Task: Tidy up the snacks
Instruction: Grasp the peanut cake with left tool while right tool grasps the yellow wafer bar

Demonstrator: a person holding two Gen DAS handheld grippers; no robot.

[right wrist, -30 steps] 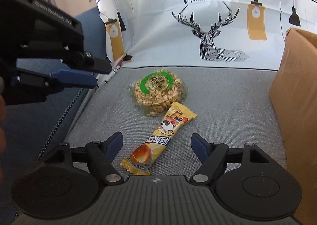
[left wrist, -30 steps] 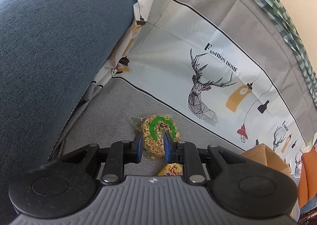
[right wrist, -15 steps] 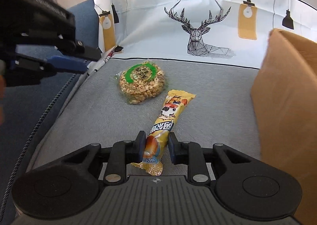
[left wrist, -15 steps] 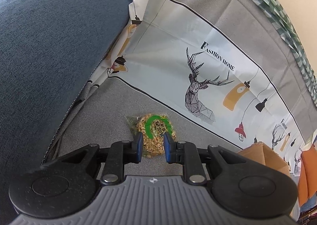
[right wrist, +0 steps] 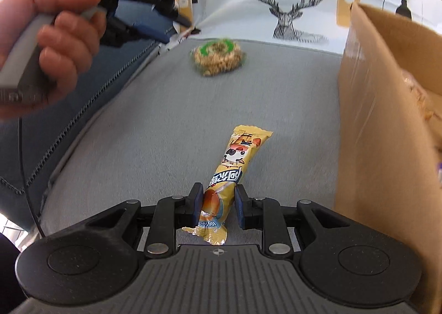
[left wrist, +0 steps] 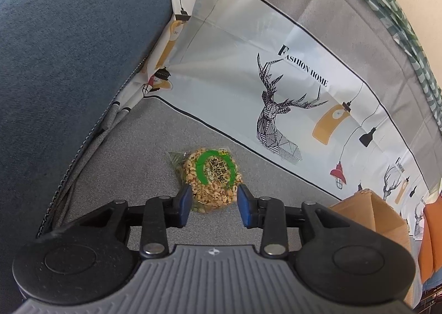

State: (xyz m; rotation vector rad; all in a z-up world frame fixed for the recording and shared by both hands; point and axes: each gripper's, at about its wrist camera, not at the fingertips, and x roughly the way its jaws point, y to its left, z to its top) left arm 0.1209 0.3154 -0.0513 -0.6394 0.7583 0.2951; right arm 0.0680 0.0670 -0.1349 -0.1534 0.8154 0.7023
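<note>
We have the right gripper (right wrist: 215, 204) pinching the yellow snack bar (right wrist: 232, 173) by its near end, beside the cardboard box (right wrist: 367, 120), likely its destination. Our left gripper (left wrist: 212, 202) hangs above the round peanut cake (left wrist: 212, 177) on the sofa seat (left wrist: 124, 164), jaws opening, nothing held, seemingly lining up.

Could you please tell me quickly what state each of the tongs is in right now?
Left tongs: opening, empty, above the round peanut snack.
Right tongs: closed on the yellow snack bar.
</note>
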